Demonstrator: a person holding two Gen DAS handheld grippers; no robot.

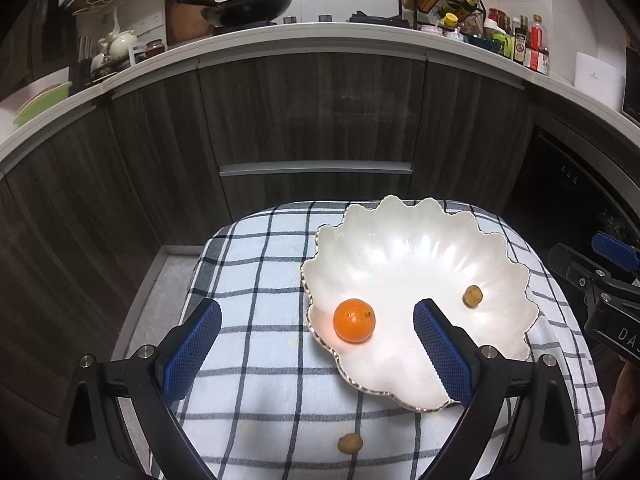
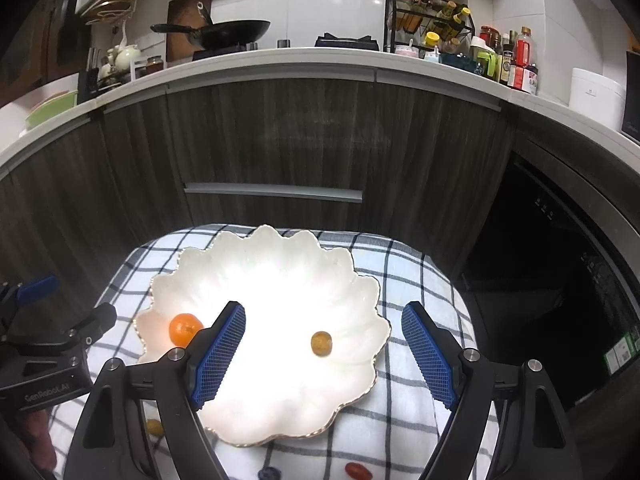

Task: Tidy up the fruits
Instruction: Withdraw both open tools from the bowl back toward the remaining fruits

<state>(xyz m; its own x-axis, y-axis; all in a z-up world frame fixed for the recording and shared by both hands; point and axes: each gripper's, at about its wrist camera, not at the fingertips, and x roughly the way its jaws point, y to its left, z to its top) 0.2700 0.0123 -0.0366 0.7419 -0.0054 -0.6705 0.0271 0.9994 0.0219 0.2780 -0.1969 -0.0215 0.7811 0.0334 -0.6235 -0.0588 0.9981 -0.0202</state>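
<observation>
Fruits split into 2 groups: 2 already inside the shell-shaped white dish (image 1: 404, 248), at least 3 loose on the checked cloth (image 1: 256, 264) near the dish's near rim.

Left gripper (image 1: 316, 344): fingers spread wide, nothing between the pads. Orange (image 1: 354, 321) sits in the gap, in the dish's left lobe, closer to the right pad than the left. No contact visible.

Right gripper (image 2: 324, 350): fingers also spread wide, empty. Small brown fruit (image 2: 321, 343) lies in the dish almost midway between its pads, apart from both.

Outward from the fingers: a second small brown fruit (image 1: 350, 443) rests on the cloth just near of the dish rim, low in the left wrist view, between the left gripper's arms and nearer than its fingertips. In the right wrist view it shows partly hidden behind the left finger arm. A red fruit (image 2: 357, 469) and a dark blue fruit (image 2: 268, 473) lie on the cloth at the near edge of the right view, under the right gripper, red one to the right.

Judgement: the coming pick turns on near/far. All loose fruit lies nearer than both sets of fingertips, so either gripper must draw back and drop. Left is better lined up on the brown fruit; right sits nearer the red and blue ones. Red fruit looks elongated, long axis roughly left-right; blur makes this uncertain.
</observation>
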